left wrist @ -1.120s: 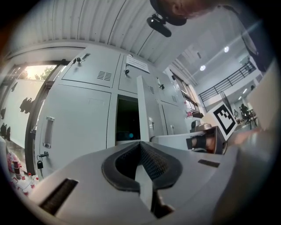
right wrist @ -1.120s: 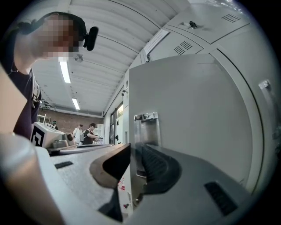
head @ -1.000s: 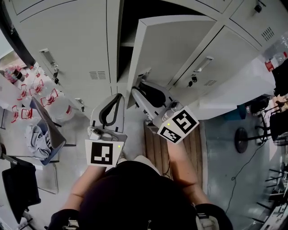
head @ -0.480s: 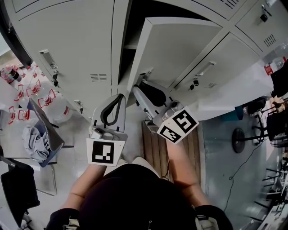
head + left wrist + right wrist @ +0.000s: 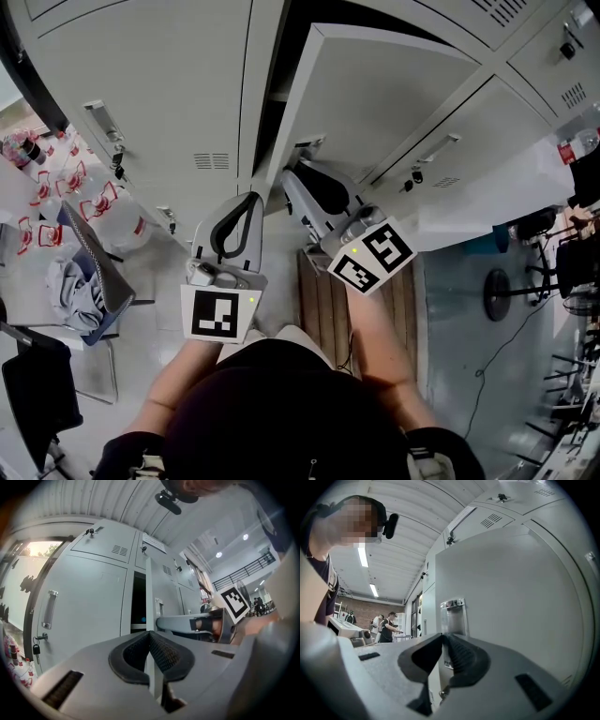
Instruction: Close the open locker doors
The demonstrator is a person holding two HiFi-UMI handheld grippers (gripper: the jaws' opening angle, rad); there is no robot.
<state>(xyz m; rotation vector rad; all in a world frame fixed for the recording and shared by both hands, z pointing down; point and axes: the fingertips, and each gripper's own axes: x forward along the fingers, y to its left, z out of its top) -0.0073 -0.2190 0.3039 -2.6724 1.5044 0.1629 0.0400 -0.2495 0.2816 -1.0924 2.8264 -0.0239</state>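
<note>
Open locker door (image 5: 375,103): I see it swung out toward me at one o'clock in the head view. Its free edge faces my two grippers.
Locker opening (image 5: 274,66): a dark gap at eleven o'clock from that door.
Door handle (image 5: 453,616): a recessed metal pull near the free edge. It sits just beyond my right tips, at twelve o'clock in the right gripper view.
Right gripper (image 5: 443,635): its jaws have just been closing. The tips now meet, with nothing pinched between them.
Left gripper (image 5: 149,633): jaws pressed together and empty. It is at nine o'clock from the right one and aimed at the door's edge.
Neighbouring locker (image 5: 141,84): closed, at ten o'clock.
Clear bottles (image 5: 112,225): at nine o'clock, well apart from both grippers.
</note>
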